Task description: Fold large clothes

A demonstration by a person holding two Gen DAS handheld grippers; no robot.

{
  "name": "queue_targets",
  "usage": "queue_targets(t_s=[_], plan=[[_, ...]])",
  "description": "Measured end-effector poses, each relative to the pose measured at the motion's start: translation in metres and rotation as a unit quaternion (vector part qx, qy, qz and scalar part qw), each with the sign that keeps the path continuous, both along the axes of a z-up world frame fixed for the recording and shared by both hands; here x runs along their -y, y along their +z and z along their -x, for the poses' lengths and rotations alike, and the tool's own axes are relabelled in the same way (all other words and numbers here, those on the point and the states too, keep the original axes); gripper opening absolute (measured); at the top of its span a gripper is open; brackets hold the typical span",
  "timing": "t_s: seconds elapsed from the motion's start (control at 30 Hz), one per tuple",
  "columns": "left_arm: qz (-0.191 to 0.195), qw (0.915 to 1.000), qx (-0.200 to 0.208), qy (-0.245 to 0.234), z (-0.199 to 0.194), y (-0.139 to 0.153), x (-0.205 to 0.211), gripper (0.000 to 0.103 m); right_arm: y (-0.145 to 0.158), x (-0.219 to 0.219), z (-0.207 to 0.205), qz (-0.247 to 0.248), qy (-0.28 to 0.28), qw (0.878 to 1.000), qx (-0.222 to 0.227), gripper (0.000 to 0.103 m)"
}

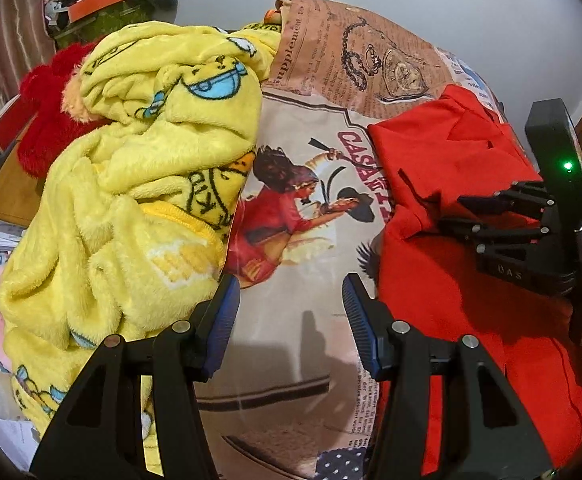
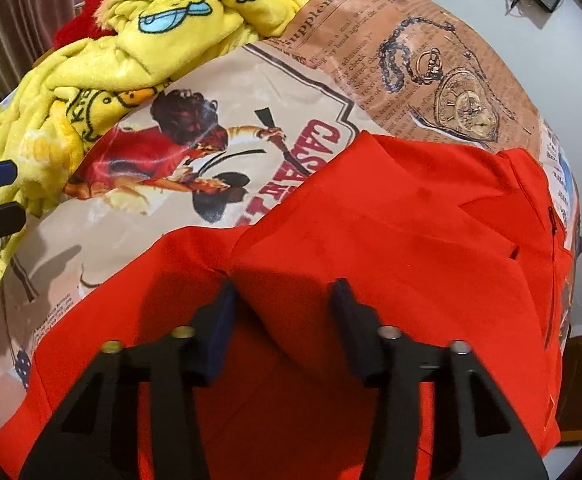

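The red garment lies spread on the right side of the table, whose printed cloth shows newspaper text and a poster picture, while a crumpled yellow fleece garment is heaped on the left, apart from it. The left tool hangs released over bare printed cloth between the two garments, nothing between its blue pads. The right tool stands over the near part of the red garment, a raised fold between its parted pads, not pinched.
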State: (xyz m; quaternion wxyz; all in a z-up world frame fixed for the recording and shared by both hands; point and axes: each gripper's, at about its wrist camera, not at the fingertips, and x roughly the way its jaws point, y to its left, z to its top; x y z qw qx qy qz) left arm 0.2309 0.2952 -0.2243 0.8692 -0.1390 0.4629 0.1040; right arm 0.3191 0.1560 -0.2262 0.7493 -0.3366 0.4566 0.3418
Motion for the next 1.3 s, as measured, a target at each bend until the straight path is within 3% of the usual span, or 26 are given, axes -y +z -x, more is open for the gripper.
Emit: queue_targets(t_s=[0.13, 0.4, 0.63, 0.77, 1.1, 1.3], plan=[[-0.008, 0.9999, 0.008, -0.002, -0.001, 0.006, 0.005, 0.053, 0.014, 0.01, -0.01, -0.042, -0.025, 0.999, -0.022, 0.011], [-0.015, 0.9998, 0.009, -0.009, -0.018, 0.02, 0.021, 0.053, 0.094, 0.048, -0.026, -0.132, -0.066, 0.989, 0.015, 0.01], [-0.022, 0.9995, 0.011, -0.021, -0.047, 0.034, 0.049, 0.053, 0.182, 0.123, -0.041, -0.216, -0.117, 0.966, 0.086, 0.01], [-0.017, 0.9994, 0.008, -0.029, -0.067, 0.038, 0.068, 0.053, 0.208, 0.177, -0.048, -0.241, -0.158, 0.951, 0.112, 0.01], [0.004, 0.9984, -0.014, -0.054, -0.114, 0.026, 0.119, 0.053, 0.197, 0.289, -0.064, -0.23, -0.26, 0.93, 0.123, 0.01], [-0.007, 0.9972, -0.036, -0.065, -0.124, 0.007, 0.14, 0.053, 0.16, 0.343, -0.073, -0.212, -0.313, 0.922, 0.087, 0.01]])
